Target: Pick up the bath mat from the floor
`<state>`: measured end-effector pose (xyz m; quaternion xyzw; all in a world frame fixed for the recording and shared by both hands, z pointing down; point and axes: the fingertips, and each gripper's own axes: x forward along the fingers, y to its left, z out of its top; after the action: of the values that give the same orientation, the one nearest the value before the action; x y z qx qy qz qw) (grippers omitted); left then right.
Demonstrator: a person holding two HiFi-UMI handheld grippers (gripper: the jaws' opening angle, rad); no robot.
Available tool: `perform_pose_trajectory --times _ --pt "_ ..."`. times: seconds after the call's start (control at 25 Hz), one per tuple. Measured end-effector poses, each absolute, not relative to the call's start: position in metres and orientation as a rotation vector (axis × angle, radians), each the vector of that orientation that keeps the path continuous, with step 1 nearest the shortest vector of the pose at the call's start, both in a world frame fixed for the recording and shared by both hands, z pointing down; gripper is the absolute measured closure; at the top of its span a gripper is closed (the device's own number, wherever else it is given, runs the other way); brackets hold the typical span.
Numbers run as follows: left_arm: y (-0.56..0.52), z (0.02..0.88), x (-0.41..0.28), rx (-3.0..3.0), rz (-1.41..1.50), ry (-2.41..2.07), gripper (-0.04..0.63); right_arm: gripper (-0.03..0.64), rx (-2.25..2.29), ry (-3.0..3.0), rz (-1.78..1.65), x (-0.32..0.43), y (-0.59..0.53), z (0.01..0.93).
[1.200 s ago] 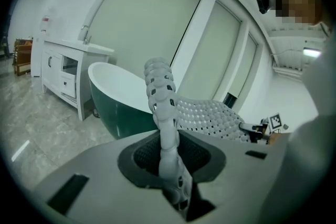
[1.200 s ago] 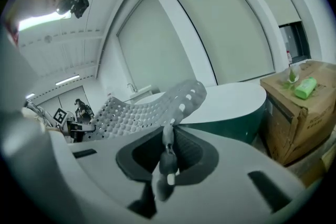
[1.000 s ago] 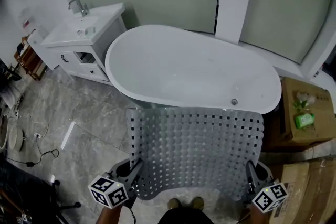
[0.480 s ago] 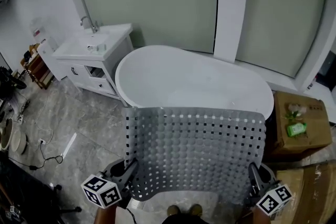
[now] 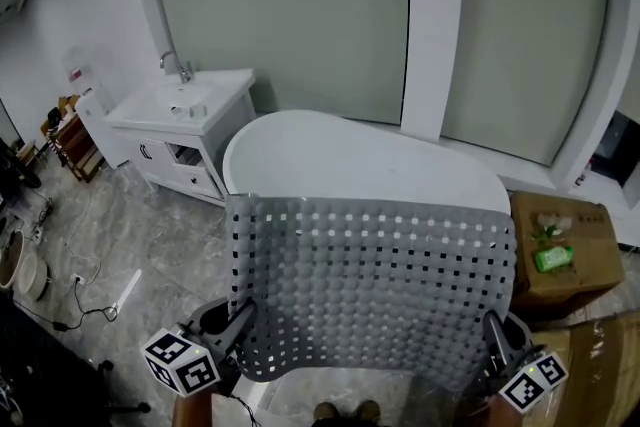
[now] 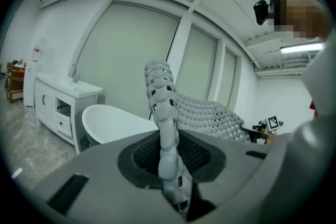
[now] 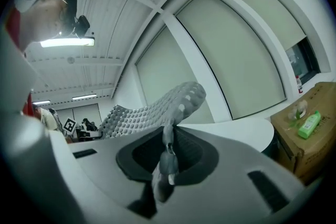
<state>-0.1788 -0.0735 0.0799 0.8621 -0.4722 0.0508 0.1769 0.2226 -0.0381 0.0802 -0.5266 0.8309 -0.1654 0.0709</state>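
Observation:
The grey perforated bath mat (image 5: 370, 290) hangs spread out in the air in front of the white bathtub (image 5: 350, 165), clear of the floor. My left gripper (image 5: 238, 320) is shut on its near left corner, and my right gripper (image 5: 492, 335) is shut on its near right corner. In the left gripper view the mat's edge (image 6: 163, 113) rises upright out of the closed jaws (image 6: 170, 170). Seen from the right gripper view, the mat (image 7: 157, 107) runs out of the pinched jaws (image 7: 165, 162) and arches away to the left.
A white vanity with a sink and tap (image 5: 180, 120) stands left of the tub. A cardboard box (image 5: 560, 255) with a green bottle (image 5: 552, 258) sits at the right. Cables (image 5: 85, 310) and a white strip (image 5: 127, 287) lie on the grey marble floor at left.
Both grippers have lifted the mat higher and it now covers more of the tub's near side. The head view has tilted up, showing more wall.

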Motion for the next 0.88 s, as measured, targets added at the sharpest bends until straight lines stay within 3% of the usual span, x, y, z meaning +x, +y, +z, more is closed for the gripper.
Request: perform_pose_trajectory --times 0.88 --pt "-0.056 0.049 -0.185 2.492 0.101 -1.298 0.515 0.572 -1.621 2.477 -0.439 0.217 -0.007 0.053"
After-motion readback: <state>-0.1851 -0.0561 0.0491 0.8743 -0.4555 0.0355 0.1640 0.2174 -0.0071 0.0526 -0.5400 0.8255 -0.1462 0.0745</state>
